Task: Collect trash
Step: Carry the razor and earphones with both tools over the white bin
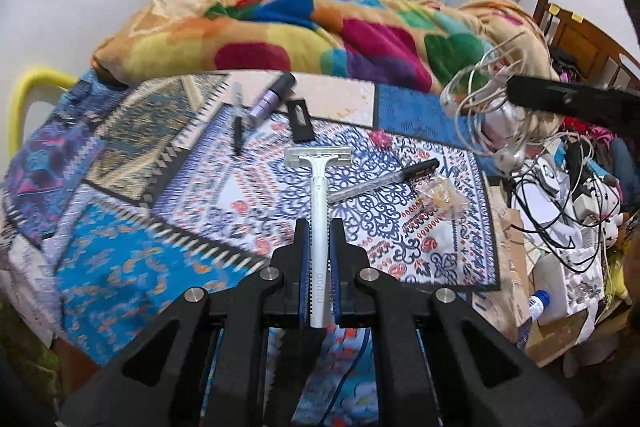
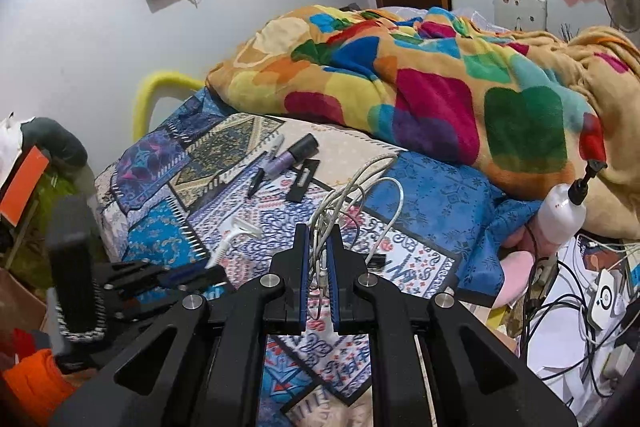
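My left gripper (image 1: 319, 227) is shut on a white disposable razor (image 1: 319, 183), handle between the pads, head pointing away above the patterned bedspread (image 1: 132, 239). The razor also shows in the right wrist view (image 2: 236, 233). My right gripper (image 2: 319, 233) is shut on a tangle of white cables (image 2: 352, 199), which also shows in the left wrist view (image 1: 484, 99), held up over the bed. On the bed lie a pen (image 1: 388, 179), a crumpled clear wrapper (image 1: 440, 195), a purple nail-polish bottle (image 1: 268, 101), a black flat card (image 1: 300, 121) and a thin black pencil (image 1: 238, 135).
A bright multicoloured blanket (image 1: 320, 31) is heaped along the far side of the bed. To the right is a cluttered pile of wires, chargers and boxes (image 1: 560, 211). A white bottle (image 2: 562, 215) lies at the right. A yellow bed rail (image 1: 28, 87) is at the left.
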The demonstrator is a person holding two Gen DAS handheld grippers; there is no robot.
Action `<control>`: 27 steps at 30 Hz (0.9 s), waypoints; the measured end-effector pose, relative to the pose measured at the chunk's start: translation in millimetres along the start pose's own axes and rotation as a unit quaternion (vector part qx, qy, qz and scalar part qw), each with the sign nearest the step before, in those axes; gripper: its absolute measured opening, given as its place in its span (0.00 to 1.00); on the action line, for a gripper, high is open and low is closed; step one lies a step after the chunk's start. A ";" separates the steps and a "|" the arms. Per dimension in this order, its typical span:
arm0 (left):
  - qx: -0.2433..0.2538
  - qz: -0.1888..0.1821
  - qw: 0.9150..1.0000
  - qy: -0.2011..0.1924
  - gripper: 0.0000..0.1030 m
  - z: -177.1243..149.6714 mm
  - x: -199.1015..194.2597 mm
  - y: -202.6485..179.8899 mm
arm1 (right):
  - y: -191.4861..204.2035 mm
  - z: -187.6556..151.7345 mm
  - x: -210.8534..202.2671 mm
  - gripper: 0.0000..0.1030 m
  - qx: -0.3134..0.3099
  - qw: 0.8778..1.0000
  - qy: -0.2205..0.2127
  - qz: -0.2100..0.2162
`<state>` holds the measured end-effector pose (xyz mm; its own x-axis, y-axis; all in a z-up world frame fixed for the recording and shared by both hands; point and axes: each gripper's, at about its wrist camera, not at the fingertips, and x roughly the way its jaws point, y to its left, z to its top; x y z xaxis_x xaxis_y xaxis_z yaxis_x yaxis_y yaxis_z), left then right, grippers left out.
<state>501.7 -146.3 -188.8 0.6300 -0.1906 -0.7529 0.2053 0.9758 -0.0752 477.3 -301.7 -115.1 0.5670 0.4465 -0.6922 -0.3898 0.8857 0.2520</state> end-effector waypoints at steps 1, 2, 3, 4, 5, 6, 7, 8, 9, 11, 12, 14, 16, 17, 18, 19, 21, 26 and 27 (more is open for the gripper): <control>-0.003 0.001 1.000 -0.004 0.08 -0.9 -9.6 3.1 | 3.9 0.4 -2.2 0.07 -0.003 1.000 -0.001 0.000; -0.006 0.001 1.000 -0.007 0.08 -0.7 -17.6 6.5 | 8.8 0.5 -4.6 0.07 -0.006 1.000 -0.003 0.001; -0.008 0.003 1.000 -0.011 0.08 -2.3 -28.0 10.1 | 17.0 1.0 -8.1 0.07 -0.010 1.000 -0.004 0.003; -0.009 0.007 1.000 -0.015 0.08 -3.9 -37.5 13.4 | 23.8 1.2 -11.0 0.07 -0.014 1.000 -0.006 0.005; -0.011 0.011 1.000 -0.021 0.08 -6.1 -49.5 17.9 | 31.1 1.2 -14.1 0.07 -0.019 1.000 -0.007 0.006; -0.012 0.014 1.000 -0.024 0.08 -8.0 -57.5 21.1 | 37.0 0.7 -16.5 0.07 -0.022 1.000 -0.009 0.007; -0.014 0.016 0.999 -0.028 0.08 -11.2 -67.3 25.2 | 45.3 0.7 -19.6 0.07 -0.027 1.000 -0.011 0.009; -0.017 0.019 0.999 -0.032 0.08 -13.0 -75.3 29.1 | 54.5 0.7 -22.8 0.07 -0.032 0.999 -0.014 0.011; -0.020 0.022 0.999 -0.036 0.08 -16.0 -85.4 34.4 | 64.0 0.6 -25.7 0.07 -0.038 0.999 -0.016 0.014; -0.028 0.028 0.998 -0.044 0.08 -23.1 -103.9 45.3 | 81.1 -0.6 -30.2 0.07 -0.047 0.999 -0.018 0.020; -0.034 0.033 0.998 -0.049 0.08 -28.0 -115.5 53.0 | 91.3 -1.3 -32.9 0.07 -0.052 0.998 -0.020 0.023; -0.044 0.039 0.997 -0.055 0.08 -34.4 -129.9 64.5 | 108.3 -2.9 -36.6 0.07 -0.061 0.997 -0.022 0.030; -0.057 0.047 0.995 -0.061 0.08 -43.7 -147.3 78.8 | 125.7 -4.9 -38.7 0.07 -0.070 0.997 -0.022 0.037; -0.063 0.052 0.995 -0.064 0.08 -48.4 -155.1 85.6 | 136.3 -6.2 -39.5 0.07 -0.075 0.996 -0.022 0.042; -0.068 0.059 0.994 -0.067 0.08 -54.3 -163.8 93.2 | 146.7 -7.8 -39.9 0.07 -0.080 0.995 -0.022 0.047; -0.073 0.066 0.993 -0.069 0.08 -59.8 -171.5 99.9 | 153.5 -9.2 -39.5 0.07 -0.083 0.995 -0.021 0.051; -0.086 0.076 0.991 -0.074 0.08 -72.8 -187.9 116.3 | 170.9 -12.7 -38.5 0.07 -0.092 0.994 -0.019 0.059; -0.114 0.101 0.985 -0.078 0.08 -105.5 -217.2 153.1 | 217.5 -24.3 -29.6 0.07 -0.115 0.990 -0.008 0.084; -0.121 0.105 0.984 -0.077 0.08 -112.8 -222.3 161.4 | 229.3 -27.6 -26.0 0.07 -0.120 0.988 -0.004 0.091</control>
<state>310.3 65.6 -107.4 0.7496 0.0231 -0.6615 -0.1148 0.9888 -0.0955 353.2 -113.7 -58.0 0.4760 0.5982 -0.6447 -0.6472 0.7346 0.2037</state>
